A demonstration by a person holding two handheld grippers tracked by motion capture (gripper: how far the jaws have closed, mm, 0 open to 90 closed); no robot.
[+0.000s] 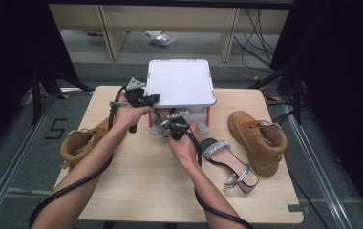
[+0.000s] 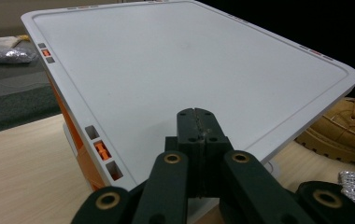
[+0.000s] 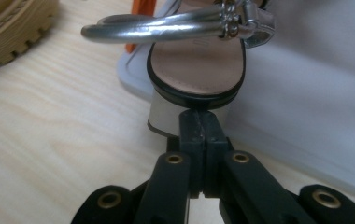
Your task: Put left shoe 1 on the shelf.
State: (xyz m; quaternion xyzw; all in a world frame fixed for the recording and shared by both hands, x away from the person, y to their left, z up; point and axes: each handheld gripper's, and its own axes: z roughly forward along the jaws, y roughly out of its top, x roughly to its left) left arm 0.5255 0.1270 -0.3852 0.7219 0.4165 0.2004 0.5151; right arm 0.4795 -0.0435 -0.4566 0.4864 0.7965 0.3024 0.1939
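A white shoe box with orange sides stands at the back middle of the table, its flat lid raised above the base. My left gripper is shut, its tips resting over the lid's near left edge. A silver-strapped sandal lies in the box's white base tray, heel toward me. My right gripper is shut, with its tips against the sandal's heel block. The matching sandal lies on the table to the right of my right hand.
One tan boot stands at the table's right, beside the loose sandal. Another tan boot lies at the left edge, under my left forearm. Cables trail from both grippers. Floor cables and desk legs lie beyond the table.
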